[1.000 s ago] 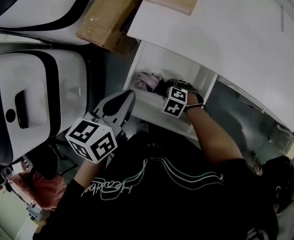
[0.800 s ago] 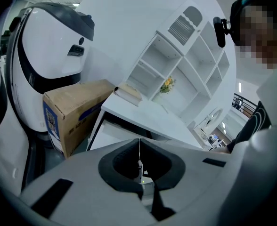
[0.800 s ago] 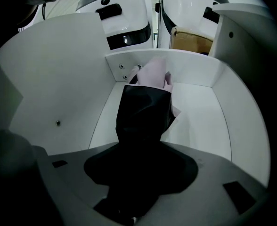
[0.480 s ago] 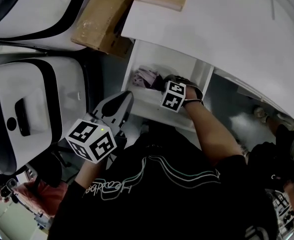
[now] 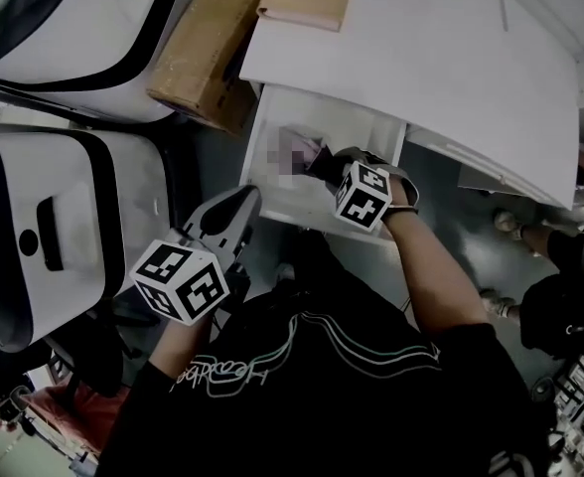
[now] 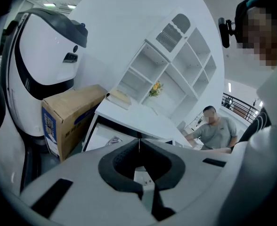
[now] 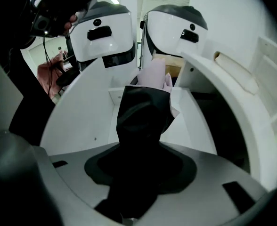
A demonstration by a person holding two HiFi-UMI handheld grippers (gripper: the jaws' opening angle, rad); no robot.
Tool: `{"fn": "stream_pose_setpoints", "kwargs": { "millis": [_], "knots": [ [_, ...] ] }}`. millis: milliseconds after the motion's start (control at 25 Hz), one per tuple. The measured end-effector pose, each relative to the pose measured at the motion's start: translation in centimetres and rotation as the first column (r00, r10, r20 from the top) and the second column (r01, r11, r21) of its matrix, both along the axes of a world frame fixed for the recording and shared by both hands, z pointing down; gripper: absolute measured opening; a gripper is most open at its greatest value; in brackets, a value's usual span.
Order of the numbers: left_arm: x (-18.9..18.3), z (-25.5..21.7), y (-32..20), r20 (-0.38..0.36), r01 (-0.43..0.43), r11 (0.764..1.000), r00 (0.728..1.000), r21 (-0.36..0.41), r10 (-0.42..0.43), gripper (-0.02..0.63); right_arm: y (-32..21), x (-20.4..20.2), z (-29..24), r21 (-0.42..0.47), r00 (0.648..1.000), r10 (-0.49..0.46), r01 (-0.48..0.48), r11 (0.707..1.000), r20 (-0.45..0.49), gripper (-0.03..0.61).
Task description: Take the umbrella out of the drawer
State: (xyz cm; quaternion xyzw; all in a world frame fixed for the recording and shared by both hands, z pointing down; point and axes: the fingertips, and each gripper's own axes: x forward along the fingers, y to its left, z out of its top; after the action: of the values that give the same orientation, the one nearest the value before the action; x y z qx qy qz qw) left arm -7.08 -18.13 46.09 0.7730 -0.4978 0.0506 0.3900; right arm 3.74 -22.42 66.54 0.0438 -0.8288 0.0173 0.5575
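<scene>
Right gripper (image 7: 139, 147) fingers tight on the umbrella (image 7: 143, 105) at the drawer (image 5: 334, 117) (left gripper (image 6: 139, 144) fingers together, empty)

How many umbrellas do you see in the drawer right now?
1: the umbrella, in the open drawer, clamped in the right gripper. Others may be hidden behind it.
</scene>
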Motion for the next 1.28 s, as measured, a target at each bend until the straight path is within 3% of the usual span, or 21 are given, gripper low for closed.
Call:
{"fn": "stream_pose_setpoints", "kwargs": {
  "millis": [280, 600, 920, 1280],
  "knots": [
    [0.3, -4.2, 4.6, 0.0, -0.045, 0.995, 0.999, 0.09, 0.045, 0.023, 2.7, 0.9, -10.5, 0.071, 0.967, 0.17, -0.186, 0.98, 0.191, 0.207],
    [2.0, -9.7, 11.4, 0.014, -0.122, 0.973, 0.992, 0.197, 0.122, 0.023, 10.2, 1.5, -22.3, 0.03, 0.803, 0.334, -0.399, 0.916, 0.494, 0.209],
    [3.1, -13.0, 17.0, 0.025, -0.181, 0.948, 0.983, 0.263, 0.181, 0.023, 17.9, 2.6, -28.6, -0.044, 0.639, 0.388, -0.485, 0.873, 0.664, 0.209],
    [4.0, -13.6, 20.8, 0.037, -0.201, 0.936, 0.979, 0.288, 0.199, 0.023, 22.8, 3.2, -30.4, -0.067, 0.556, 0.38, -0.501, 0.863, 0.739, 0.209]
  ]
}}
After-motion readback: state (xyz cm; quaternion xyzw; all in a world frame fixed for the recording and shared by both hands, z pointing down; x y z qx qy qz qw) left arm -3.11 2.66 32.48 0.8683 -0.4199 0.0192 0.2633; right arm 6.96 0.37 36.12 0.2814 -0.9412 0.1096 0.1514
